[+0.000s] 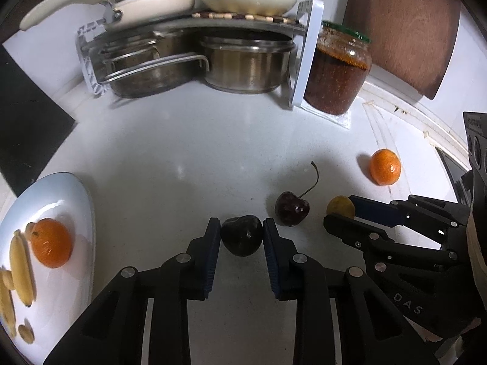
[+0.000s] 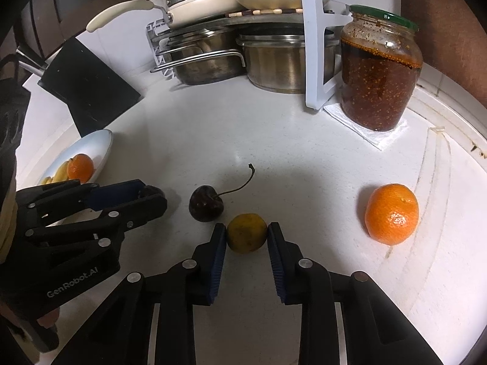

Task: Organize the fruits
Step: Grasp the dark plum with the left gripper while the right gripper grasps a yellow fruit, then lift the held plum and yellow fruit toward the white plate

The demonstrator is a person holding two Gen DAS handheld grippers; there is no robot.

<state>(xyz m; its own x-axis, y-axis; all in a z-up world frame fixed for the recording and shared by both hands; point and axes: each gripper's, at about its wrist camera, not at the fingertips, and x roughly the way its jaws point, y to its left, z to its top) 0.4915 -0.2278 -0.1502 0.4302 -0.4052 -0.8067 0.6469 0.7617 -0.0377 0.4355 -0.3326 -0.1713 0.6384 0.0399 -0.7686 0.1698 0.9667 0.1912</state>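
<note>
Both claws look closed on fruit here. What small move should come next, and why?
Probably lift both straight up: the left claw pinches a dark cherry, the right claw a small yellow fruit, both low at the counter. The plate sits to the left.

White "DAS" lettering on black body of right gripper (image 1: 344, 217), seen from left wrist cam. White "GenRobot.AI" on black body of left gripper (image 2: 152, 196), seen from right wrist cam. Small white mark w/ arrow on green lid (image 2: 384, 19) of jar; too small to read. No other legible text.
</note>
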